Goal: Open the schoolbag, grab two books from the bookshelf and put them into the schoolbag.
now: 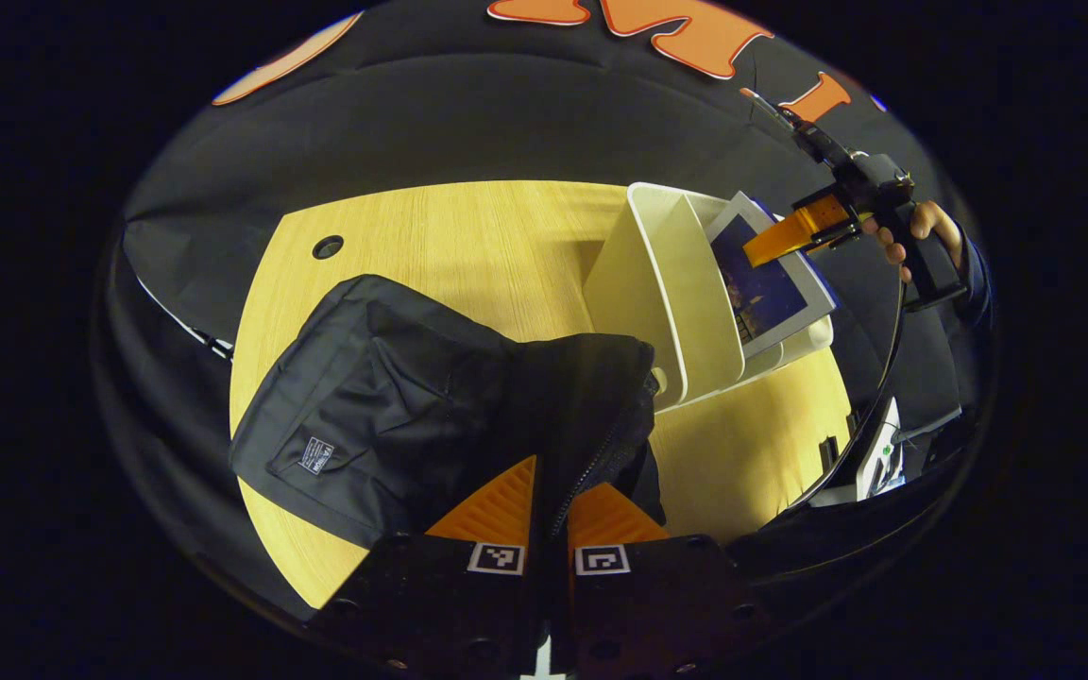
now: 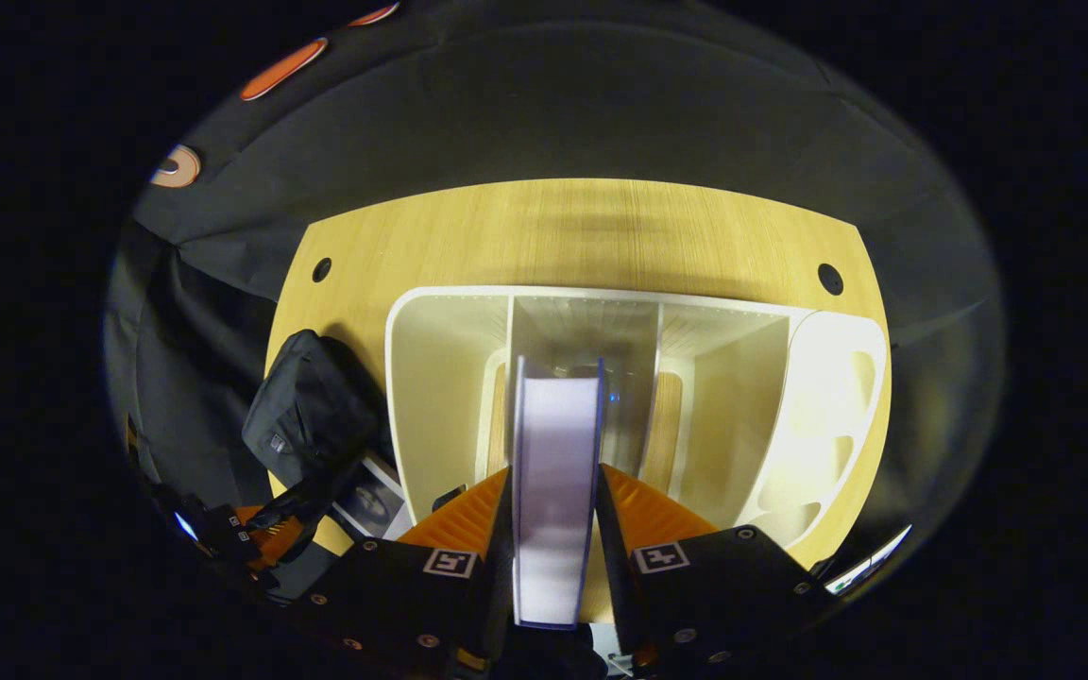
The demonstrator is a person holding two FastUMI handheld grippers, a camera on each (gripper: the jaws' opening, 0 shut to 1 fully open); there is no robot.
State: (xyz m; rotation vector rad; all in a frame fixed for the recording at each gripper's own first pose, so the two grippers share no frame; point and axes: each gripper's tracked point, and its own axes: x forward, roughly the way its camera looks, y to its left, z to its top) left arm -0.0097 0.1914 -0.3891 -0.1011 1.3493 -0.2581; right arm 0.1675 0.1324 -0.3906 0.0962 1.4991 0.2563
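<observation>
A black schoolbag (image 1: 383, 397) lies on the wooden table (image 1: 468, 246). My left gripper (image 1: 558, 477) is shut on the bag's zippered edge, holding the flap up. To the right stands a white bookshelf (image 1: 686, 312). My right gripper (image 1: 794, 231), held by a hand, grips the top of a blue-covered book (image 1: 771, 293) that is tilted in the shelf. In the right gripper view, the right gripper (image 2: 553, 472) is shut on that book (image 2: 553, 425), seen edge-on over the bookshelf (image 2: 440, 378). The schoolbag (image 2: 308, 416) lies to the left, with the left gripper (image 2: 270, 534) at its edge.
Round cable holes (image 1: 328, 247) (image 2: 828, 279) sit near the table's far corners. A grey picture cover (image 2: 369, 501) shows between bag and shelf. Cables and small devices (image 1: 875, 453) lie past the table's right edge. The shelf's side compartments hold no books.
</observation>
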